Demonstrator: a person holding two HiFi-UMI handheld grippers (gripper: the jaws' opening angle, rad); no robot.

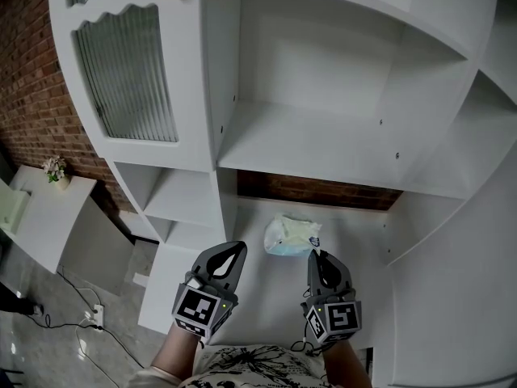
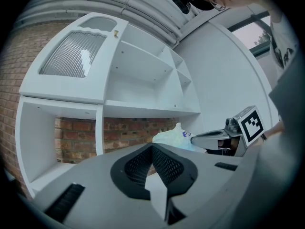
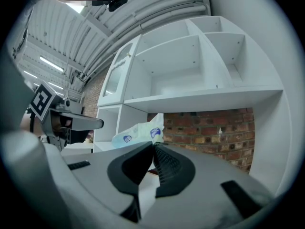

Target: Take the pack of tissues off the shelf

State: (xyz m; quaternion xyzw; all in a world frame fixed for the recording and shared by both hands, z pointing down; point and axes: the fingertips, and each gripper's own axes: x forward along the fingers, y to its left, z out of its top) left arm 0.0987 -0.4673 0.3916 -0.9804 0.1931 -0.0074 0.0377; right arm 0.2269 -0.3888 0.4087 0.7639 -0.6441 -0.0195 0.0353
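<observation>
A pale plastic pack of tissues (image 1: 292, 235) with small blue marks lies on the white counter shelf (image 1: 355, 241) of the cabinet, in front of a brick back wall. My left gripper (image 1: 239, 248) is shut and empty, a little below and left of the pack. My right gripper (image 1: 313, 255) is shut and empty too, its tip just short of the pack's near right corner. In the left gripper view the pack (image 2: 172, 138) shows past the closed jaws, beside the right gripper (image 2: 217, 138). In the right gripper view the pack (image 3: 136, 132) lies just beyond the jaw tips.
White cabinet with open shelves (image 1: 323, 144) above the counter and a ribbed glass door (image 1: 129, 71) at upper left. Small side cubbies (image 1: 182, 196) sit at the left. A white desk with a small plant (image 1: 55, 169) stands on the far left; cables (image 1: 89, 314) lie on the floor.
</observation>
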